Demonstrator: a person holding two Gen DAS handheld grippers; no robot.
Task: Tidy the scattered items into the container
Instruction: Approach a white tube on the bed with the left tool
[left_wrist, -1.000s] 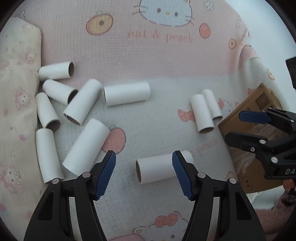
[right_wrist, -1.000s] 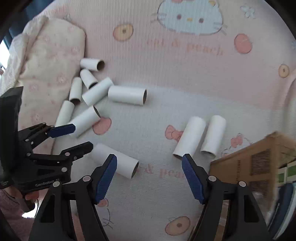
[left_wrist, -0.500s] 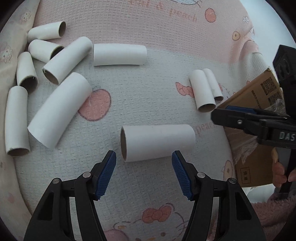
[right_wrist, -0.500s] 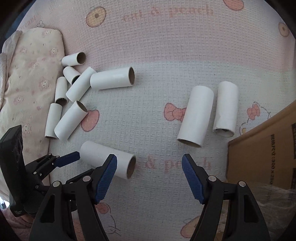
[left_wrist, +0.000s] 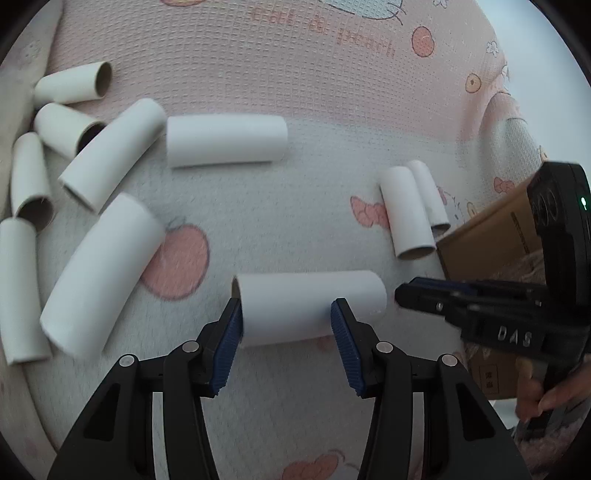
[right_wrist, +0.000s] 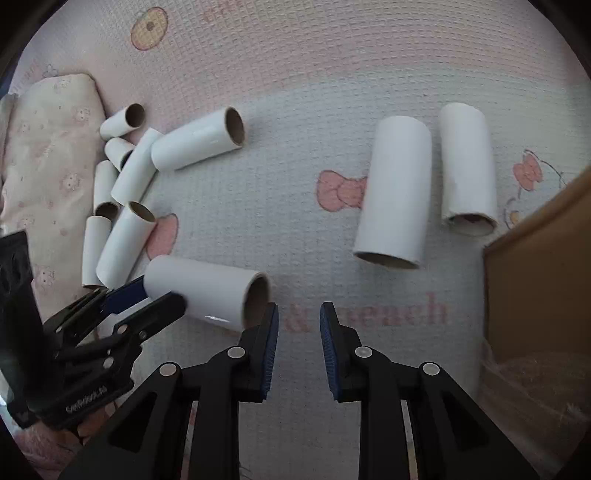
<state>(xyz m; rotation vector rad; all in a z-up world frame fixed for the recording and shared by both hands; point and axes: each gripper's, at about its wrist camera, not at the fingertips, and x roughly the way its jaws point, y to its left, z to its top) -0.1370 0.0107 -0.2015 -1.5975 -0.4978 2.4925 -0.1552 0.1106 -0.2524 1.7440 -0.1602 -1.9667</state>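
Several white cardboard tubes lie on a pink and white blanket. My left gripper (left_wrist: 287, 317) is open and straddles one lying tube (left_wrist: 310, 306); its jaws sit on either side of the tube's near part, not visibly squeezing it. The same tube (right_wrist: 207, 295) shows in the right wrist view with the left gripper (right_wrist: 147, 295) at its left end. My right gripper (right_wrist: 298, 325) is partly closed and empty, just right of that tube's open end. Two tubes (right_wrist: 395, 195) lie side by side ahead of it. The brown cardboard box (right_wrist: 543, 280) stands at the right.
A cluster of several tubes (left_wrist: 92, 177) lies at the left beside a folded cream cloth (right_wrist: 44, 162). The right gripper's body (left_wrist: 517, 314) and a hand reach in from the right in the left wrist view, in front of the box (left_wrist: 487, 236).
My left gripper has moved forward and narrowed around the lying tube. My right gripper has moved closer to the blanket and its jaws have narrowed a lot.
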